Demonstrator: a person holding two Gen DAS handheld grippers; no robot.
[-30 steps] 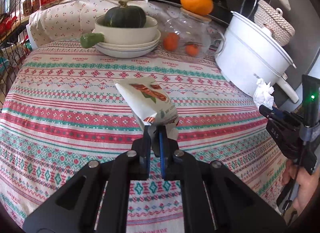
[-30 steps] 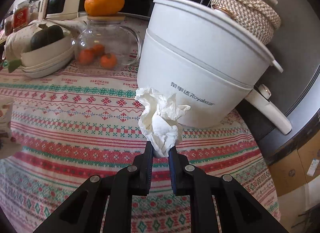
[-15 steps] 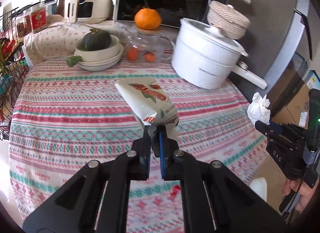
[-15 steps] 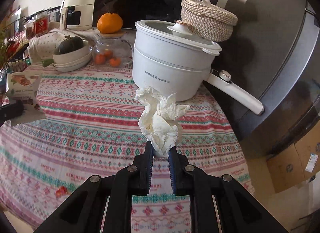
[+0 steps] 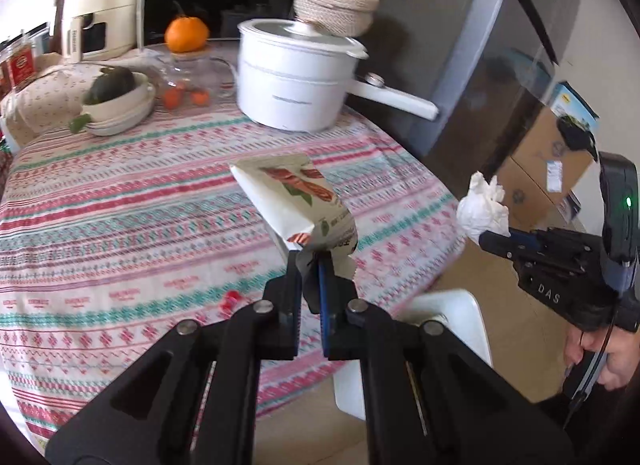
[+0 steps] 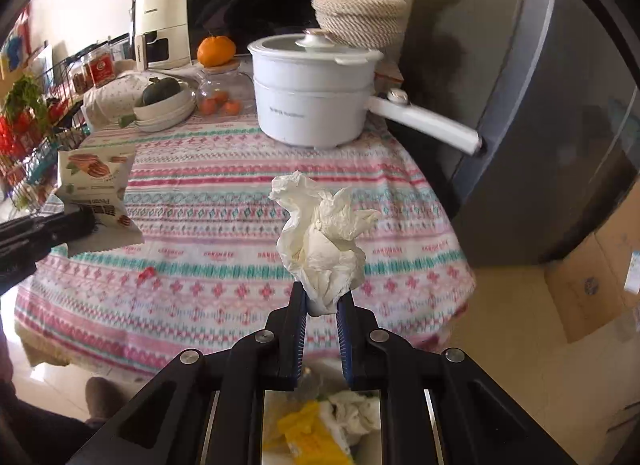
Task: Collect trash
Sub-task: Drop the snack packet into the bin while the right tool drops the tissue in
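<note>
the left gripper (image 5: pixel 309 265) has its jaws clamped on the bottom seam of a snack wrapper (image 5: pixel 298 201), which stands up and away from the jaws, its long axis running forward and a little to the left, out over the near part of the bench (image 5: pixel 120 201). the right gripper (image 6: pixel 323 307) has its jaws pinched on the lower end of a crumpled tissue (image 6: pixel 322 241), the wad billowing upward from them. both pieces are off the striped cloth and in the air. what matters now lies under the right hand: between that gripper's arms a trash bin (image 6: pixel 320 425) shows, with yellow and white scraps already in it, almost straight below the tissue and just off the bench edge. so the tissue looks nearer to its drop than the wrapper, which hangs over the cloth to the left and would need to travel right and toward the person. from the left camera a white rim, probably the same bin, sits low to the right of the jaws. one small red scrap (image 6: pixel 146 274) lies on the cloth near the front edge, uncollected. the white pot (image 6: pixel 316 105) and the bowl (image 6: pixel 164 107) stand well back.
</note>
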